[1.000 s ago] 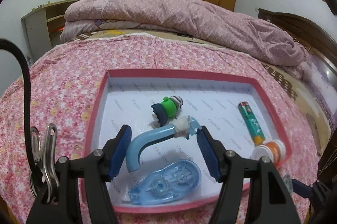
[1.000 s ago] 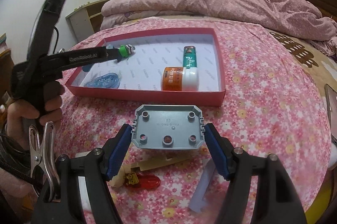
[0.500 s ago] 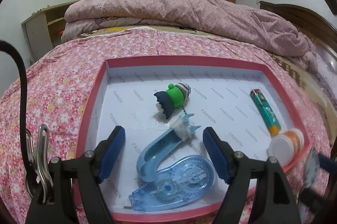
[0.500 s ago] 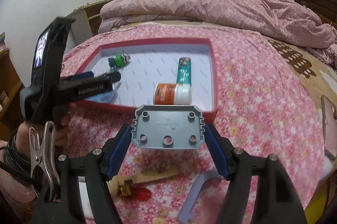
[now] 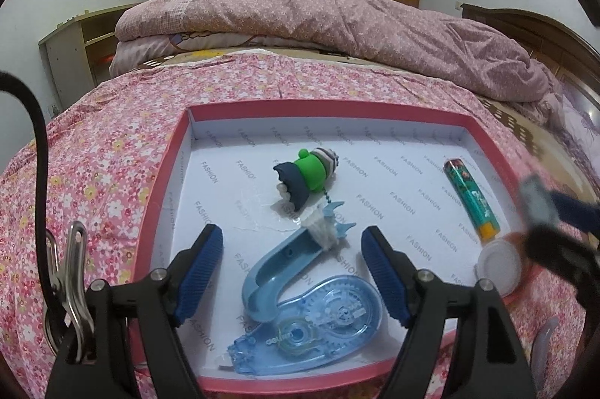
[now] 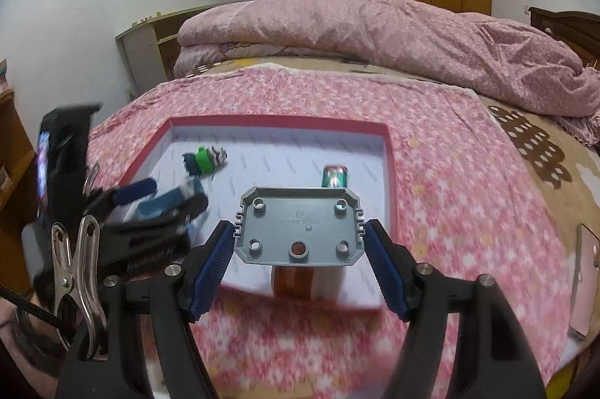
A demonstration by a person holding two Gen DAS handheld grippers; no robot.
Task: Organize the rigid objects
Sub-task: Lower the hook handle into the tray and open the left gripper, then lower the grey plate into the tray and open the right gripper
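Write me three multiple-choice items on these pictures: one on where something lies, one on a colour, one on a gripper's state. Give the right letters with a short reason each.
1. Where does the blue hook lie?
A. on the quilt
B. in the red box, beside the tape dispenser
C. on the bedspread outside the box

2. What colour is the cap of the orange bottle?
A. white
B. green
C. black

3. What is the right gripper doing?
A. open and empty
B. closed on the lighter
C. holding a grey plate by its side edges

Answers: 1 B, it rests on the box floor against the dispenser. 2 A, the round lid is white. 3 C, both pads press on the plate's sides.
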